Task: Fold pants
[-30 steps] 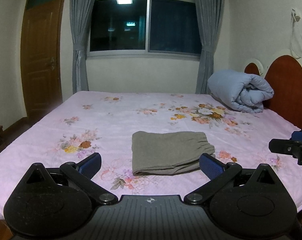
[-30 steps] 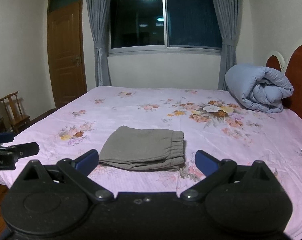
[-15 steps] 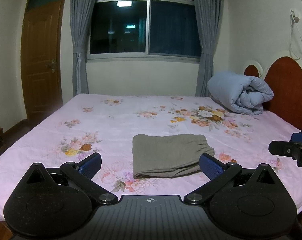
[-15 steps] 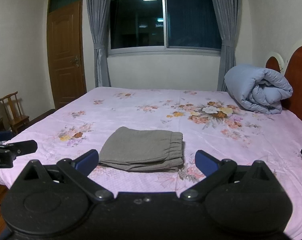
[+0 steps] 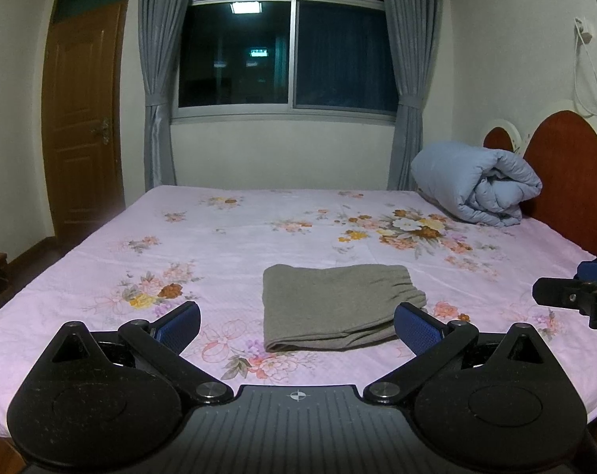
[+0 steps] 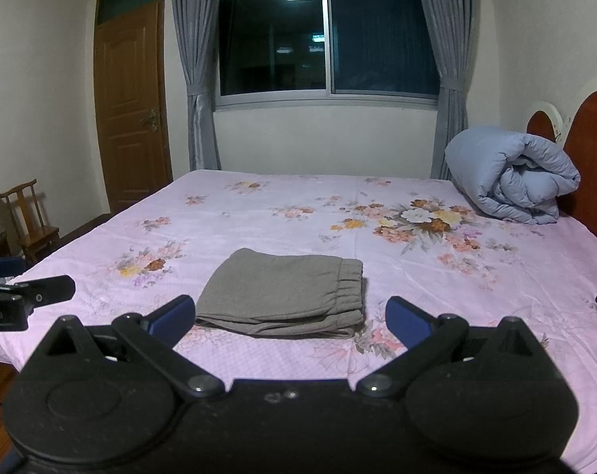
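Observation:
Grey pants (image 5: 336,305) lie folded into a flat rectangle on the pink floral bedsheet (image 5: 258,237), elastic waistband to the right. In the right wrist view the same pants (image 6: 286,294) sit just beyond the fingers. My left gripper (image 5: 296,326) is open, held back over the bed's near edge with nothing between its blue pads. My right gripper (image 6: 288,318) is open too and holds nothing. Each gripper shows at the side of the other's view: the right gripper (image 5: 575,296) and the left gripper (image 6: 25,296).
A rolled blue duvet (image 5: 476,185) lies by the red headboard (image 5: 563,173) at the back right. A window with grey curtains (image 5: 290,51) faces me, a wooden door (image 5: 81,118) stands at left, and a small wooden chair (image 6: 29,217) is beside the bed.
Both grippers have drawn back and tilted up slightly, so the folded pants sit a little lower in each view. The pants have not moved.

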The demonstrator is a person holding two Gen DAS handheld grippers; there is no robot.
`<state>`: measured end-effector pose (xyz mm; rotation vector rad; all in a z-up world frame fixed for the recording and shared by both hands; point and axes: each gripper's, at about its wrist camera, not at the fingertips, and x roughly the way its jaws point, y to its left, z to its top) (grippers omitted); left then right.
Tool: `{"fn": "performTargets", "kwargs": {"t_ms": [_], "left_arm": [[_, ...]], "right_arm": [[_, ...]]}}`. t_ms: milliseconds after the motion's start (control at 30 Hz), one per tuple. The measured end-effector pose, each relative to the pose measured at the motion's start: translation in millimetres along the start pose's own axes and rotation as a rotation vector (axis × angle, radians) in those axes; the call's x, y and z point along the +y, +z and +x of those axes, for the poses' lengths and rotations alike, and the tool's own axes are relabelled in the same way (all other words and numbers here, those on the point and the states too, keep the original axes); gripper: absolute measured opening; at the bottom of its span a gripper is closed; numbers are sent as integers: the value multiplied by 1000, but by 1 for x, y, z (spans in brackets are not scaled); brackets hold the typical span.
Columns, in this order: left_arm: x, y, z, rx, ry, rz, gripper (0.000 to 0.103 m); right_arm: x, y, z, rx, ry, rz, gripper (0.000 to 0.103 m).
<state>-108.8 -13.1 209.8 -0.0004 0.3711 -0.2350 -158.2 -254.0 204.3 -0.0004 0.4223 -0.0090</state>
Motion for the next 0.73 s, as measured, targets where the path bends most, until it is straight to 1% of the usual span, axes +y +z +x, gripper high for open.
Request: {"fn": "performTargets", "kwargs": {"t_ms": [333,467,600,733], "left_arm": [[4,-1,2,-2,-5,-9,103],[6,-2,3,-1,4,-4,103],[7,-2,5,-15,13,37,103],[10,1,5,-8,-12,15,103]], "right_arm": [[1,-2,1,1,-2,-2,97],[1,-2,1,1,-2,-4,97],[1,-1,1,1,0,-3,97],[1,-2,1,-1,-1,-2,97]]}}
